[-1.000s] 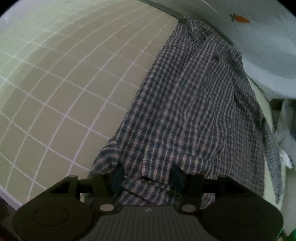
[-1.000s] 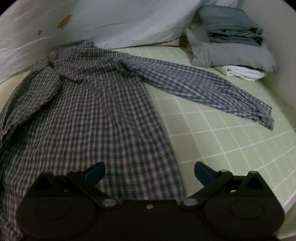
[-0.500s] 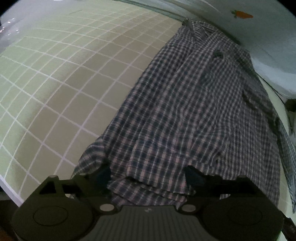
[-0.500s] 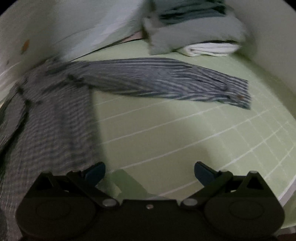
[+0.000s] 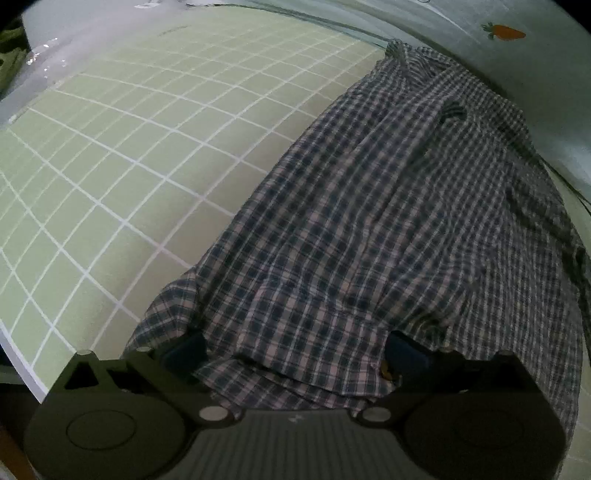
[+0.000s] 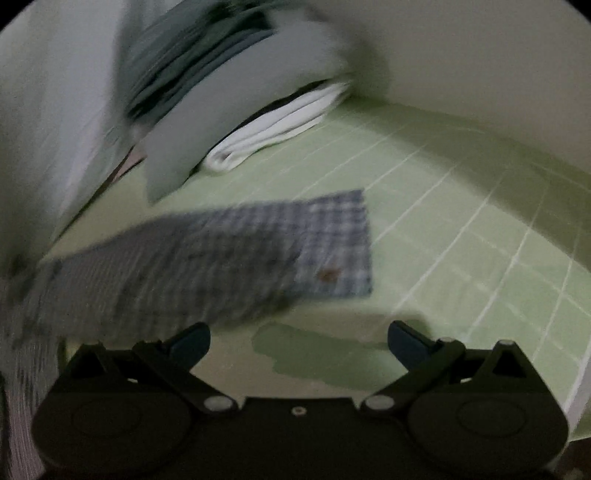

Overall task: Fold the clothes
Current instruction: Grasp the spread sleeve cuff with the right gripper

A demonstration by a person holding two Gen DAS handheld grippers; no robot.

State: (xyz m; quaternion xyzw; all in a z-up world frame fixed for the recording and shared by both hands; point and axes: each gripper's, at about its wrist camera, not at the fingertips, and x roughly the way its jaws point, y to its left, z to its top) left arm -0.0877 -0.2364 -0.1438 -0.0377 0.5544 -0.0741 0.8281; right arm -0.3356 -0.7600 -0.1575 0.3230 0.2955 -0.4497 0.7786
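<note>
A blue and pink checked shirt (image 5: 388, 229) lies spread on a green gridded mat (image 5: 129, 155), its collar at the far end. My left gripper (image 5: 295, 347) is open over the shirt's near hem, and folded sleeve fabric lies between its fingers. In the blurred right wrist view, the shirt's other sleeve (image 6: 221, 258) lies flat on the mat with its cuff (image 6: 340, 251) to the right. My right gripper (image 6: 299, 339) is open and empty just in front of that sleeve, above bare mat.
A stack of folded clothes (image 6: 229, 92), grey and blue over white, sits at the far corner by the wall. A pale sheet with a carrot print (image 5: 502, 31) lies beyond the shirt's collar. The mat's edge (image 5: 22, 373) runs near left.
My left gripper has opened wider over the hem. My right gripper has swung right, from the shirt's body to the outstretched sleeve and cuff, and stayed open.
</note>
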